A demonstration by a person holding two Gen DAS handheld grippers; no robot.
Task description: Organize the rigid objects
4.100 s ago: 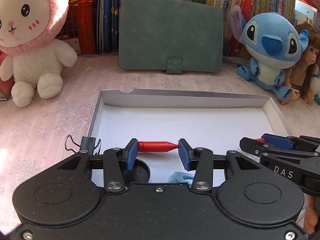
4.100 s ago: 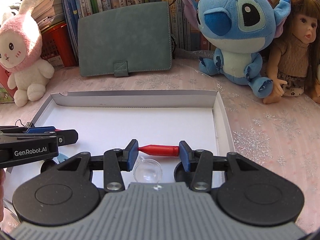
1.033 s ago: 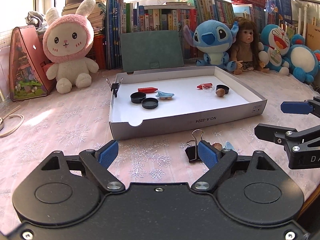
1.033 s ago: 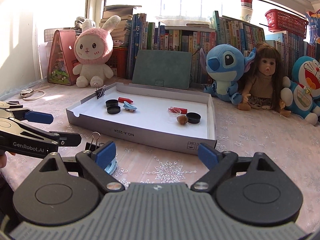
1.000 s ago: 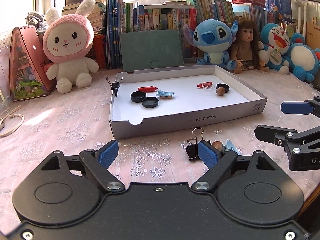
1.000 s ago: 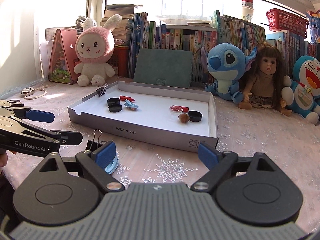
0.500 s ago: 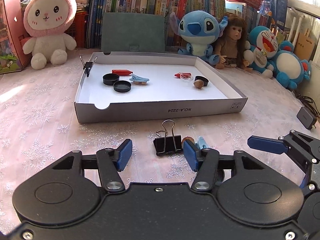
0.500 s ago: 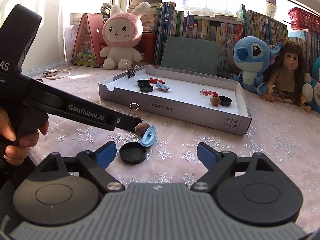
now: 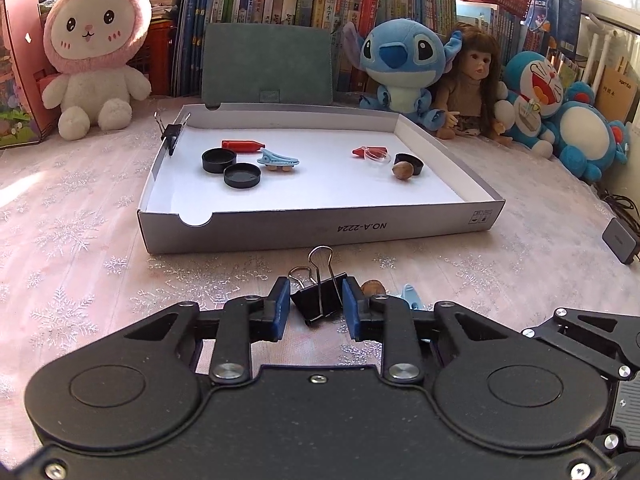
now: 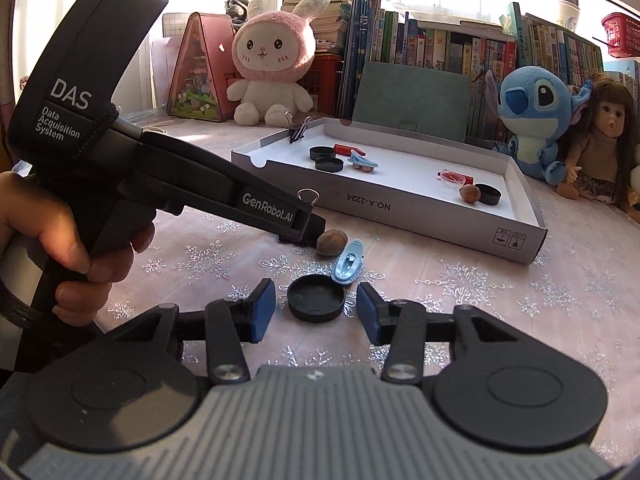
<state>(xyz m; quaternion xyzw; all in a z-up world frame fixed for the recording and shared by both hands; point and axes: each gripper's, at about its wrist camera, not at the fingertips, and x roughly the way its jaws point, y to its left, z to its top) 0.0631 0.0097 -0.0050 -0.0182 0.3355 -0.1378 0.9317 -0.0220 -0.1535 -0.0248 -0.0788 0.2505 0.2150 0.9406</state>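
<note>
left gripper (image 9: 316, 310) narrowed around black binder clip (image 9: 319, 298) just in front of white box (image 9: 320, 230), right gripper (image 10: 316, 312) part-open around black cap (image 10: 316, 298)

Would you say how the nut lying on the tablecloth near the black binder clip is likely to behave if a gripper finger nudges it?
The nut looks round and smooth, so it would probably roll. Being small and hard-shelled, it likely slips from pads. The blue hair clip beside it might stop it.

We are seeing a matt white cardboard tray (image 9: 320, 228), a glossy-wired black metal binder clip (image 9: 320, 300), a matt black plastic cap (image 10: 316, 298), a smooth blue plastic clip (image 10: 349, 266) and glittery pink cloth (image 9: 80, 208).
</note>
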